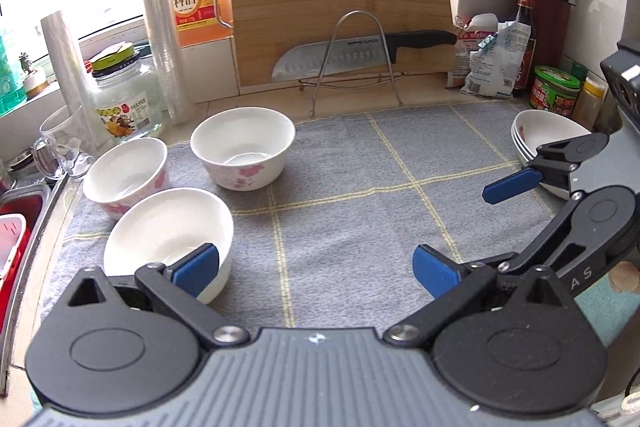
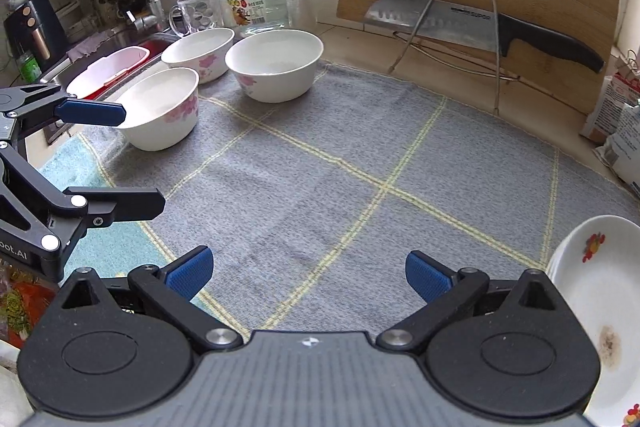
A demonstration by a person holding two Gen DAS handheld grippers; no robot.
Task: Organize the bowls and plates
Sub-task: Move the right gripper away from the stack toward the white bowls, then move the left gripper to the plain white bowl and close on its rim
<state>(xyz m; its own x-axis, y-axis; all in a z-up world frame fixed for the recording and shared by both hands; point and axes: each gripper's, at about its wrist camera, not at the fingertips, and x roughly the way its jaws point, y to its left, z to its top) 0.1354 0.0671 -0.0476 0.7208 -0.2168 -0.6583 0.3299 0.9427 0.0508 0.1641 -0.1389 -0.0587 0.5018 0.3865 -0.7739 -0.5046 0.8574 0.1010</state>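
1. Nearest bowl [image 1: 168,235]: white, pink flower print on the outside, sitting upright and empty at the left edge of the grey checked mat [image 1: 340,195].
2. Second bowl [image 1: 126,175]: same print, upright, sitting just behind the nearest one, close to or touching it.
3. Third bowl [image 1: 243,147]: same type, upright, sitting apart to the right of the second, at the mat's rear edge.
4. Stack of plates [image 2: 600,307]: white, shallow, red-and-yellow flower print, sitting at the mat's right edge, well apart from the bowls. Top plate is showing a brown smudge inside.
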